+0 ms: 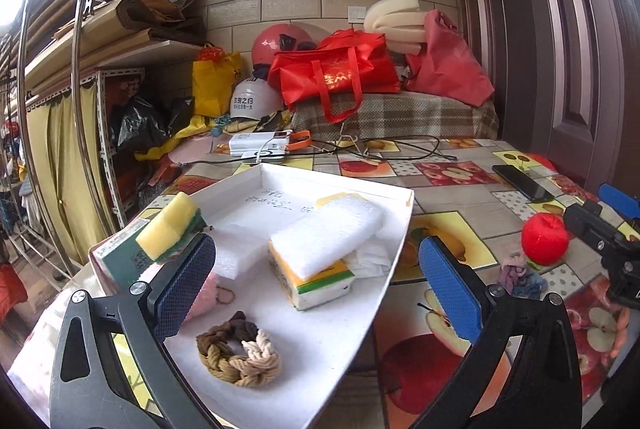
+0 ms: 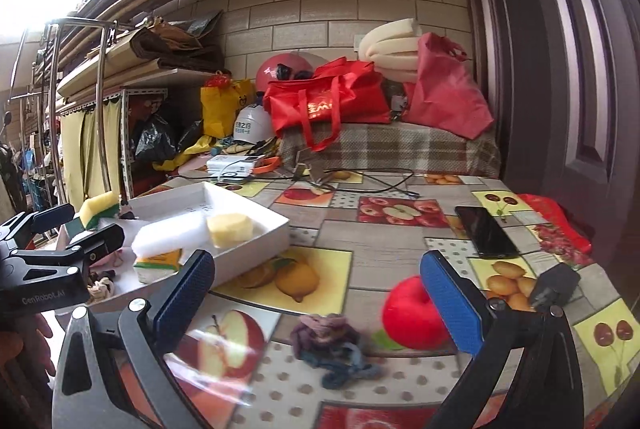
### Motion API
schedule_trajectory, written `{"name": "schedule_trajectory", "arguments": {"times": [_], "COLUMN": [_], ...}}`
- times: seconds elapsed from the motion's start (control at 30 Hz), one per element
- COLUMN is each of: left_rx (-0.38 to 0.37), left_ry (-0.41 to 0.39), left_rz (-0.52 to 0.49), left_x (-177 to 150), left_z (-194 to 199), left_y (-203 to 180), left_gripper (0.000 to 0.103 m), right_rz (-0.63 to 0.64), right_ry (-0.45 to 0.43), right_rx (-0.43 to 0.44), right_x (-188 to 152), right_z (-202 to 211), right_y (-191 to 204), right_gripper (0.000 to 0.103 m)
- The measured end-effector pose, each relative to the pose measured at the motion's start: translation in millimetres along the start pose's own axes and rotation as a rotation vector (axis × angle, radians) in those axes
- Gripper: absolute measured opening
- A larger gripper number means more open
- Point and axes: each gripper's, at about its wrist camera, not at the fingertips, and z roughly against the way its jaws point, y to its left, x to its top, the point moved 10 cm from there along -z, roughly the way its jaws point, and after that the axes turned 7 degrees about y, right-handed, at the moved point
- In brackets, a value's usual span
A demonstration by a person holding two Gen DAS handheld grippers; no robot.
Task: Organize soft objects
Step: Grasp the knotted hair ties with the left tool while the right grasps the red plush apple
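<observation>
Here the right claw (image 2: 316, 291) hangs spread above the desk (image 2: 360, 253), over a limp scrunchie (image 2: 332, 345) beside a red apple (image 2: 416, 313). Light and floppy, it likely wants a pinch across its bunched middle. The left claw (image 1: 316, 277), also spread, hovers over the tray (image 1: 340, 349).

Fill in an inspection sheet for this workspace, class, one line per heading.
Surface: table under a fruit-print cloth.
Job's things: white tray holding a braided ring, foam pad and sponges; red apple and purple scrunchie lie outside it.
Clutter: phone, power bank.
Grippers: left gripper open over the tray; right gripper open near the apple.
Cables: black cable across the far edge.
Surroundings: bags, helmets, shelves, door.
</observation>
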Motion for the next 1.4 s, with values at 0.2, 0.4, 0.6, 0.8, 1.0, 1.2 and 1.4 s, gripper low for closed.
{"name": "schedule_trajectory", "arguments": {"times": [0.2, 0.4, 0.6, 0.8, 1.0, 1.2, 1.4], "left_rx": [-0.071, -0.187, -0.281, -0.304, -0.320, -0.390, -0.401], "left_ry": [0.050, 0.156, 0.281, 0.377, 0.448, 0.495, 0.453], "left_rz": [-0.048, -0.162, -0.302, -0.337, -0.388, -0.403, -0.348], "left_x": [-3.6, -14.1, -31.2, -44.3, -53.6, -59.3, -48.6], "left_z": [-6.4, -22.5, -41.7, -56.6, -73.0, -79.1, -74.5], "left_y": [-36.8, -96.3, -153.8, -171.2, -193.1, -206.5, -200.0], "left_gripper": [0.103, 0.103, 0.103, 0.103, 0.096, 0.071, 0.025], "right_rz": [-0.055, -0.106, -0.029, -0.042, -0.111, -0.257, -0.238], "right_ry": [0.071, 0.252, 0.346, 0.497, 0.509, 0.508, 0.481], "right_rx": [-0.104, -0.034, 0.047, 0.162, 0.150, 0.139, 0.118], "right_x": [-13.7, -37.1, -45.1, -56.8, -60.2, -60.8, -55.2], "right_z": [4.5, -18.7, -46.0, -89.2, -88.4, -89.0, -85.1], "right_y": [-74.8, -106.9, -79.3, -55.3, -67.3, -93.4, -91.3], "right_gripper": [0.103, 0.103, 0.093, 0.071, 0.058, 0.058, 0.058]}}
